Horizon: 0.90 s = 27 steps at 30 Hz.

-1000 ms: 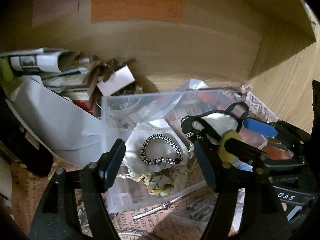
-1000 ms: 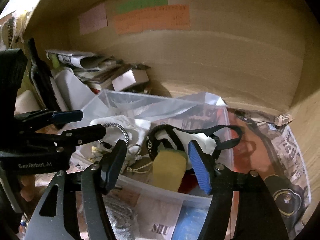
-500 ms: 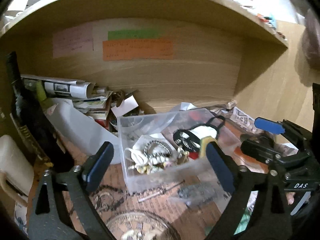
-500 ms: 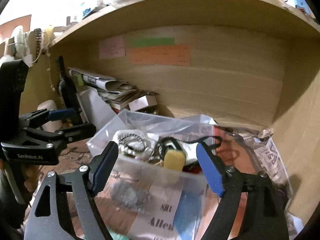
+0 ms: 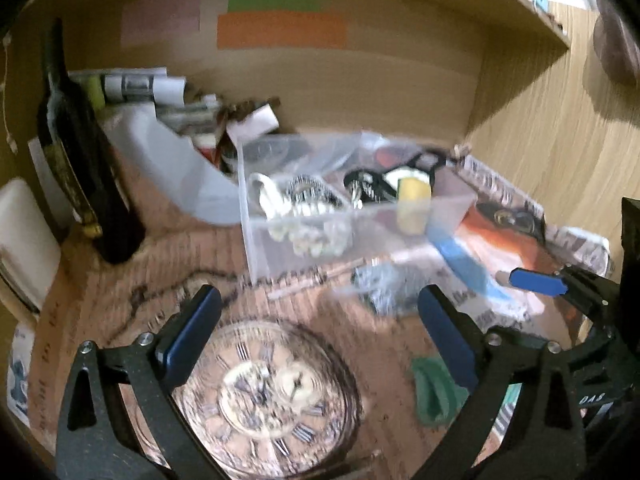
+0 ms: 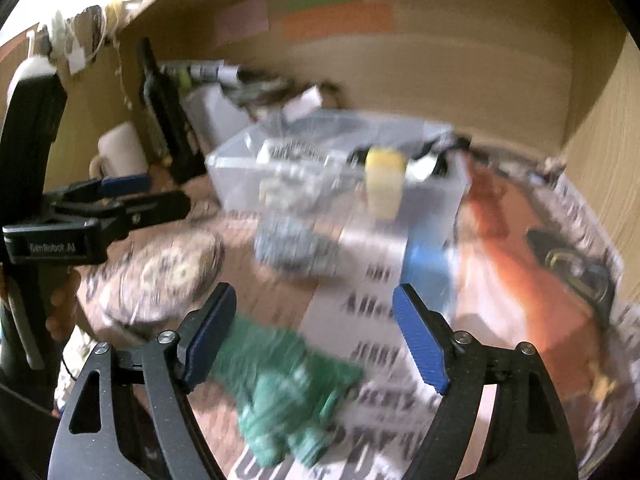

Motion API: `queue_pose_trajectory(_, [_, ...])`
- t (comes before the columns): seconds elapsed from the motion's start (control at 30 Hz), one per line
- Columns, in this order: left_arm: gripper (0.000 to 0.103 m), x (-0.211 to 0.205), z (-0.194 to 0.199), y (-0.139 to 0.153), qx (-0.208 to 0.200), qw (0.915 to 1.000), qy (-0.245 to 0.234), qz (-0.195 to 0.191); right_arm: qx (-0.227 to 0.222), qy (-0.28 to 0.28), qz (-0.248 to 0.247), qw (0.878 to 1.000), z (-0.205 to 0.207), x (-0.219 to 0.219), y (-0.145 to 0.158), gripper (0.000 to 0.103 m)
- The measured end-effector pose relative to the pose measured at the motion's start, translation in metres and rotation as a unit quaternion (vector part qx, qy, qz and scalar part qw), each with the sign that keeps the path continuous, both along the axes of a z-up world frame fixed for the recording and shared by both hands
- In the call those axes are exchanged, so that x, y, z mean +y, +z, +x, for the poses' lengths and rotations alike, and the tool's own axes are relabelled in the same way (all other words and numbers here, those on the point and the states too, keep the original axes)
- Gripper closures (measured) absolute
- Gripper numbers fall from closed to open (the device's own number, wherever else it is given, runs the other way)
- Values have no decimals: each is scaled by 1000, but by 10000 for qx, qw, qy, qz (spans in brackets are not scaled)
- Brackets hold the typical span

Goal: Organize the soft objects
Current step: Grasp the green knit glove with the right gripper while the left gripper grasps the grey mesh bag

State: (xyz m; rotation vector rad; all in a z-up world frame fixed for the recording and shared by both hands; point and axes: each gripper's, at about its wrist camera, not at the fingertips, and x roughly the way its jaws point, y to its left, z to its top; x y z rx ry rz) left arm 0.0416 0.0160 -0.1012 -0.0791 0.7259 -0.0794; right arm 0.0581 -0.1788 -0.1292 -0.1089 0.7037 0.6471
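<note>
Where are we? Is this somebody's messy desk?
Probably, yes: a cluttered wooden desk nook at home. Sticky notes on the back panel, stacked papers, and a clear bin of soft odds and ends suggest it.

Newspaper-lined shelf under clear bin

Soft things in and around the clear box

A yellow sponge stands on end against the front wall of the clear plastic box, beside a black-and-white cloth piece with straps and pale crumpled fabric. On the paper-covered surface in front lie a blurred green soft toy and a grey fuzzy lump.
</note>
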Motion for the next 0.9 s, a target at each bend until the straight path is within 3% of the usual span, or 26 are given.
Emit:
queue_pose_trajectory(0.07, [3, -3, -3, -6, 80, 10000, -33, 8, 157, 55, -71, 9998, -3, 2, -10, 25])
queue_pose_trajectory(0.13, [3, -7, -6, -12, 162, 9998, -62, 9, 305, 125, -95, 9994, -5, 2, -19, 33])
queue_pose_trajectory(0.2, [3, -9, -6, -16, 211, 9997, -85, 0, 466, 227, -99, 9986, -7, 1, -26, 52])
queue_pose_trajectory(0.47, [3, -23, 7, -28, 419, 9989, -198, -30, 352, 189, 0, 9992, -14, -15, -23, 92])
queue_pose_trajectory(0.9, [6, -58, 67, -46, 731, 9961, -483, 110, -220, -762, 176, 9967, 2, -67, 9, 93])
